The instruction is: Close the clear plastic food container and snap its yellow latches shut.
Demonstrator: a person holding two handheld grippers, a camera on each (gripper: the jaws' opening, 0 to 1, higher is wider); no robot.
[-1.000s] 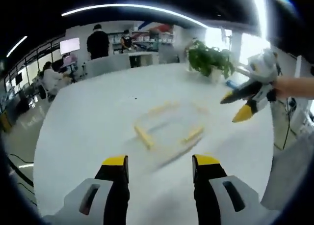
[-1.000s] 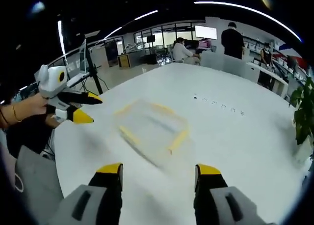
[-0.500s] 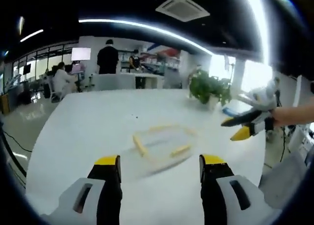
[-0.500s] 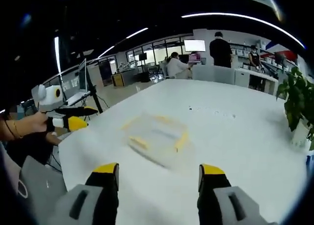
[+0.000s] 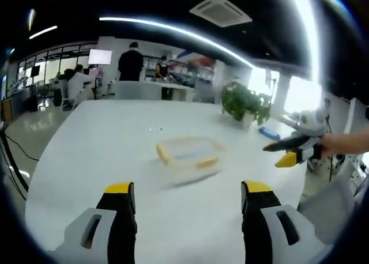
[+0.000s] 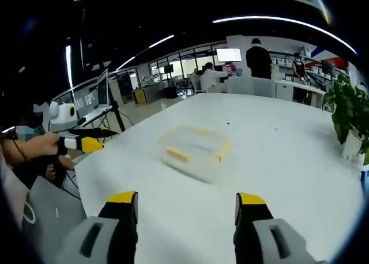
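My left gripper [image 5: 184, 195] and right gripper [image 6: 187, 202] both have released fingers, well apart from the clear container [image 5: 187, 156] on the tabletop [image 5: 104, 149]. Its lid seems on; whether the yellow latches [image 6: 177, 154] are snapped I cannot tell.

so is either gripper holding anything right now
Nothing is held: the left gripper and right gripper are both open, apart from the container.

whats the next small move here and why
Probably bring both grippers down toward the clear container. It sits alone on the white table, and the left gripper and right gripper are open, held back from it, touching nothing.
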